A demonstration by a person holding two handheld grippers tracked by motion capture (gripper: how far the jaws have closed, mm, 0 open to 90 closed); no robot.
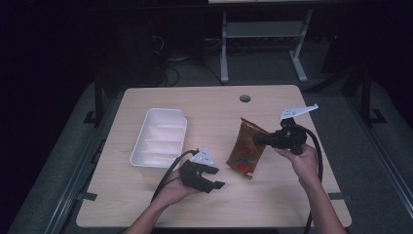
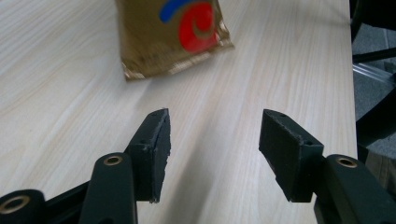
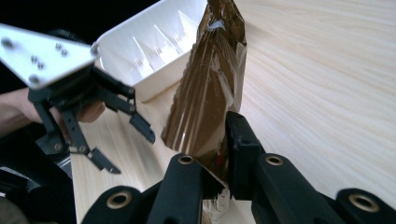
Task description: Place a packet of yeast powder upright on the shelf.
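A brown snack bag [image 1: 247, 148] with a red and blue logo [image 2: 187, 25] stands tilted on the wooden table. My right gripper [image 1: 263, 140] is shut on the bag's upper edge [image 3: 212, 154], holding it up from the right. My left gripper [image 1: 214, 178] is open just above the table, to the left of the bag and apart from it; its jaws [image 2: 212, 149] point at the bag's lower end. The right gripper view shows the left gripper [image 3: 123, 144] open beyond the bag.
A white compartment tray [image 1: 160, 137] lies on the left half of the table [image 1: 204, 204], close behind my left hand. A cable hole [image 1: 245, 98] sits near the far edge. Dark floor and a grey stand [image 1: 263, 44] lie beyond the table.
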